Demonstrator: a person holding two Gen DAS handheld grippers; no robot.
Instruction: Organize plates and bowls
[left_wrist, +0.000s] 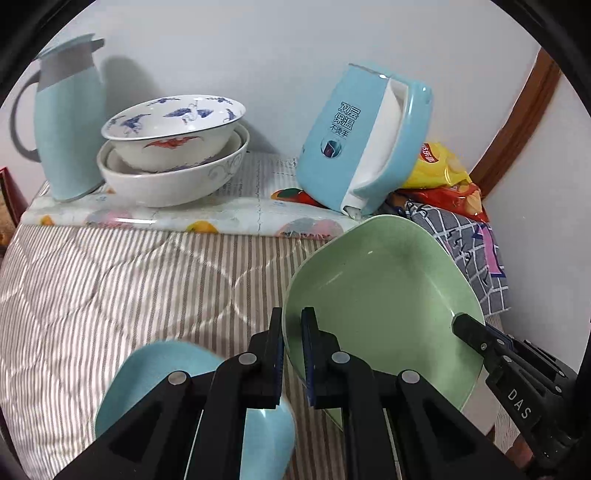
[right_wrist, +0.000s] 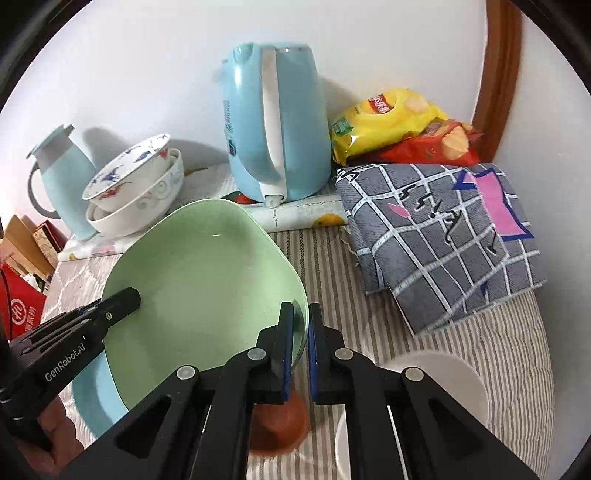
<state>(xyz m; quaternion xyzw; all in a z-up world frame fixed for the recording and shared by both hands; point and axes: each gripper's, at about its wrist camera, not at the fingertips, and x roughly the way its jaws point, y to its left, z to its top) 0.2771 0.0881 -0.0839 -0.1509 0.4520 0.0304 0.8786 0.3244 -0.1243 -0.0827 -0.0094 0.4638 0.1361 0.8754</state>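
Striped quilt (left_wrist: 129, 280) on a bed, carrying all items. Along the wall, a floral mat (left_wrist: 236, 206) lies on the quilt, bearing a jug (left_wrist: 70, 125), 2 nested bowls (left_wrist: 173, 147) and a kettle (left_wrist: 354, 140). Right of the mat, a checked cloth (right_wrist: 443, 236) lies folded on the quilt, with 2 snack bags (right_wrist: 391, 122) behind it. Near edge: a blue dish (left_wrist: 147, 376), a white dish (right_wrist: 454, 384) and a brown object (right_wrist: 280, 424), partly hidden.
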